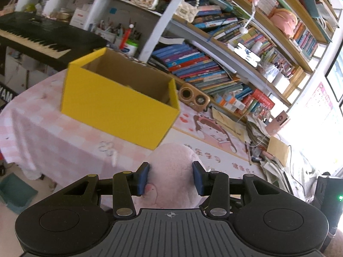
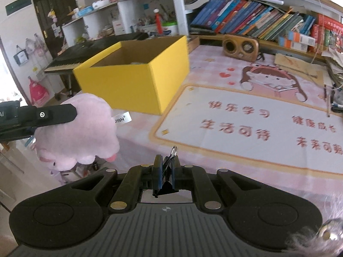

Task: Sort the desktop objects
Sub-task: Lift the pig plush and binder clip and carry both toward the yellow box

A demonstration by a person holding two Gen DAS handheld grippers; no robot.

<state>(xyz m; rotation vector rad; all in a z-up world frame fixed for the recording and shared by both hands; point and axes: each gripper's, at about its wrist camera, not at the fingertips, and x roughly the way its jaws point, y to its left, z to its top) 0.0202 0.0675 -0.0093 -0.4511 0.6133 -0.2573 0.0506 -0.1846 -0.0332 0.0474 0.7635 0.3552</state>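
From the left wrist, the left gripper [image 1: 171, 178] is clamped on a soft pink plush toy [image 1: 173, 171], its blue pads pressing into the fur on both sides; the toy is carried above the near edge of the worktop [image 1: 64, 141], which wears a pink checked cloth. Ahead stands an open yellow cardboard box [image 1: 120, 105] — brown inside, resting on the cloth. From the right wrist, the right gripper [image 2: 166, 167] is closed tight on a small black binder clip [image 2: 168, 160] with its wire loop sticking up, held over the worktop's pink cartoon mat [image 2: 235, 115]. The plush toy hangs at the left, short of the box.
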